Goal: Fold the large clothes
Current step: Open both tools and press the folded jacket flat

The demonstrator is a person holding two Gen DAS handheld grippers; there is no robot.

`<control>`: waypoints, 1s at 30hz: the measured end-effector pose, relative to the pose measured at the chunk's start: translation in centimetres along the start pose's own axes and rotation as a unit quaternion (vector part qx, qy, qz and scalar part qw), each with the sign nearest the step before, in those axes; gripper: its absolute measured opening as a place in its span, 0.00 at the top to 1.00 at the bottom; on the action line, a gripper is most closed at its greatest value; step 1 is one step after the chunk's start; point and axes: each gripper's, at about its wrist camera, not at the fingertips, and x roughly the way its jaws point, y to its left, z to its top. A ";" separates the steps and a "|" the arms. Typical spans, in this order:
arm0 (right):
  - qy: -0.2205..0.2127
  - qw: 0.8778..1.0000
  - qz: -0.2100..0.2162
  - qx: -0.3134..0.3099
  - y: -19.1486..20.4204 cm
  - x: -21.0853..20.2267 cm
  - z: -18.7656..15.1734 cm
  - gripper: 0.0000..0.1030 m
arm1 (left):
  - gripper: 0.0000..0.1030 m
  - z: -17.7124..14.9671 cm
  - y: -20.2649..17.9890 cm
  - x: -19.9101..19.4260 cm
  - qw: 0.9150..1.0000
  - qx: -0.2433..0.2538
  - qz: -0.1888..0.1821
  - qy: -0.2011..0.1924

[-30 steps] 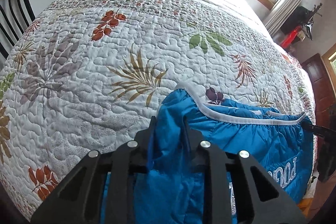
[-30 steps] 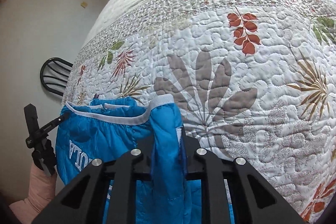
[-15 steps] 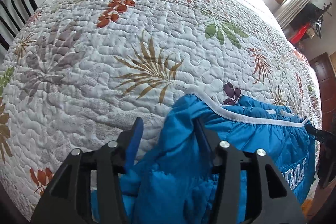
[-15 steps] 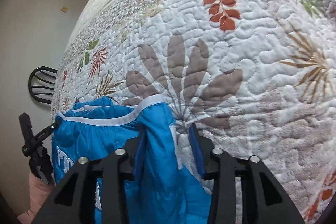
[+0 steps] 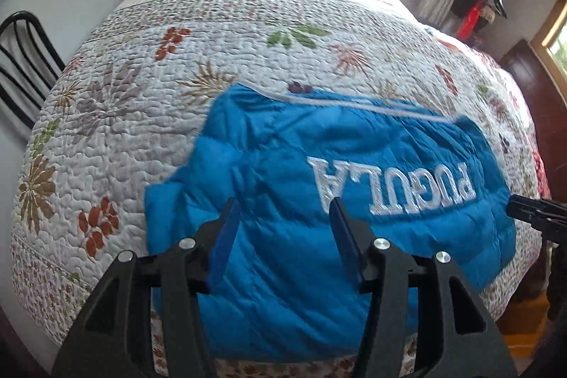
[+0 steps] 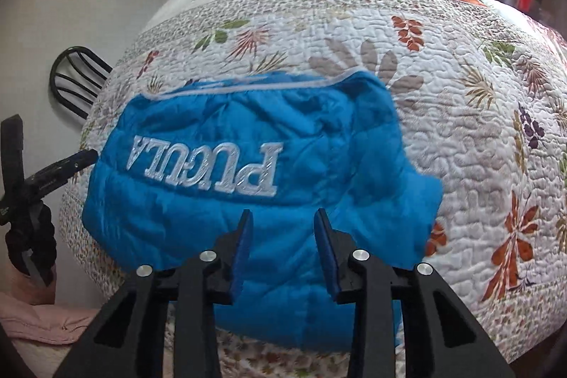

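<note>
The blue padded jacket (image 5: 319,218) lies folded near the quilted bed's (image 5: 177,77) near edge, lettering upward, and because this fold looks laid, the left gripper (image 5: 283,236) and right gripper (image 6: 283,247) hover above it, jaws parted and empty, the right's having just narrowed.

Blue jacket (image 5: 283,172) of slightly shiny, puffy cloth, seemingly nylon; bedspread (image 5: 149,116) matt, bumpy quilted cloth.

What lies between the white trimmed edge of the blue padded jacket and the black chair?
Only bare floral quilt lies between the blue padded jacket and the black chair; the left wrist view shows it best.
</note>
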 end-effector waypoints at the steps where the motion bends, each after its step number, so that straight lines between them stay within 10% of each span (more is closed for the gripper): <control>1: 0.000 1.000 -0.002 0.001 0.9 0.2 -0.6 0.67 | 0.49 -0.6 -1.1 0.0 1.000 0.014 0.001 -0.002; 17: 0.062 0.998 -0.022 0.022 3.1 7.8 -3.9 0.70 | 0.48 -5.4 -4.4 5.4 0.995 0.097 0.033 0.009; 30: 0.048 0.997 0.057 -0.001 -0.5 3.6 -5.2 0.64 | 0.50 -5.3 -3.7 4.1 0.999 -0.011 0.039 -0.008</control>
